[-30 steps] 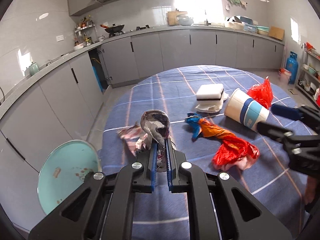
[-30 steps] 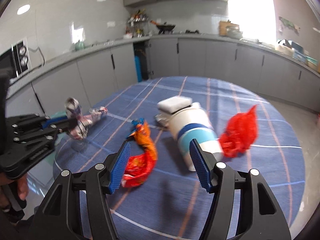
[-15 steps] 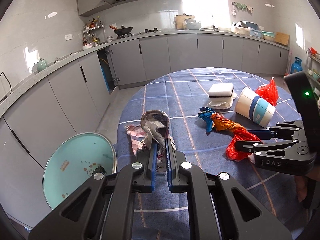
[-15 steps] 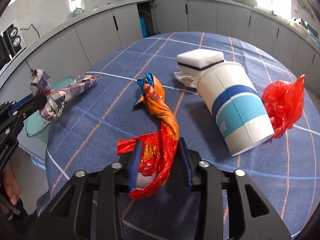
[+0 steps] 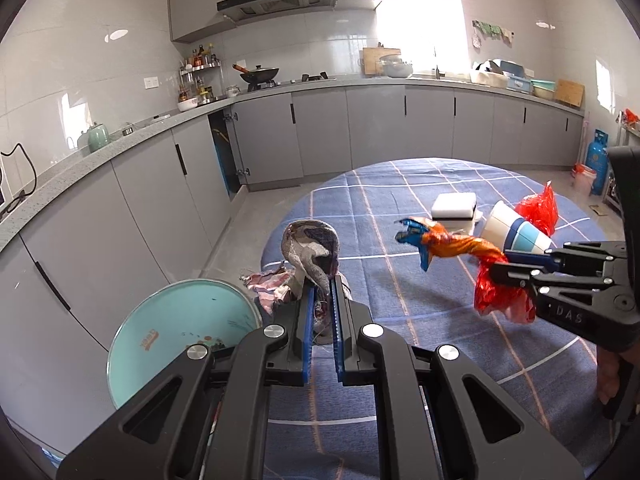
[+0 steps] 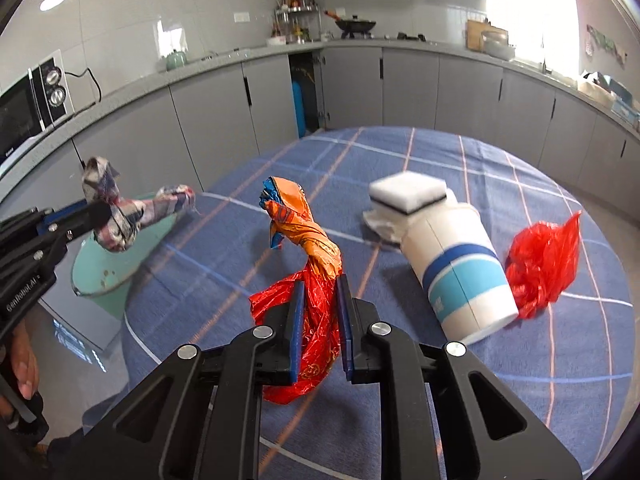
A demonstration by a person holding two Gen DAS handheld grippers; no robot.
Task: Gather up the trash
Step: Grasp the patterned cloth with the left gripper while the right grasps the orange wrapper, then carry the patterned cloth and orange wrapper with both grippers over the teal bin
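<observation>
On tabletop (image 6: 520, 380), edge nearest teal bin (image 5: 176, 332): left tool (image 5: 320, 308) pinching crumpled rag (image 5: 310, 250); right tool (image 6: 320, 312), jaws just closing, clamped on orange-red wrapper (image 6: 316, 256), lifted. Nearby: paper cup (image 6: 456, 276), sponge (image 6: 408, 192), red bag (image 6: 544, 260).

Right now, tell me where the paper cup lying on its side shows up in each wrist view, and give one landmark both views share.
Left wrist view: the paper cup lies at the right, on the blue checked tablecloth, partly behind the right claw.
Right wrist view: the cup lies right of centre, beside the red plastic bag.
Shared landmark: the white sponge touching the cup's far end.
</observation>
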